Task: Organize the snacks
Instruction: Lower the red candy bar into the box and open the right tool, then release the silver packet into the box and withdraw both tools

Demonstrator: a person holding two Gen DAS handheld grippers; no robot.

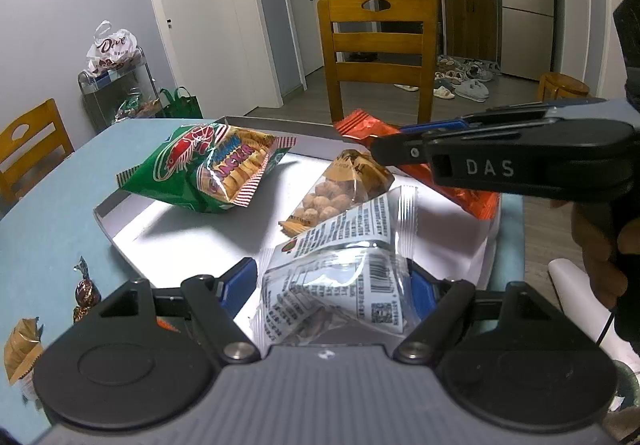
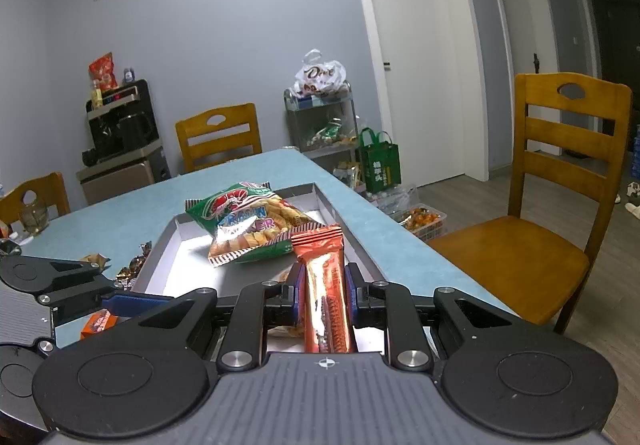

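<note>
Snack time is halfway done: three packets sit in or over the grey tray on the blue table, and each gripper has one more.

Left gripper has its blue pads spread wide, with the clear white packet lying loose between them. I judge the pads are not squeezing it. The packet's long side runs from 7 o'clock up to 1 o'clock in the left wrist view, and its far corner hangs over the tray's near edge.

Right gripper is closed tight on the orange-red bar. The bar's long side points straight away to 12 o'clock, right at the green prawn cracker bag. In the left wrist view this gripper comes in from 3 o'clock, over the little peanut bag.

Free tray floor lies toward 10 o'clock from the left gripper, so that hand is nearer to it. Small candies still wait at 9 o'clock, off the tray.
</note>
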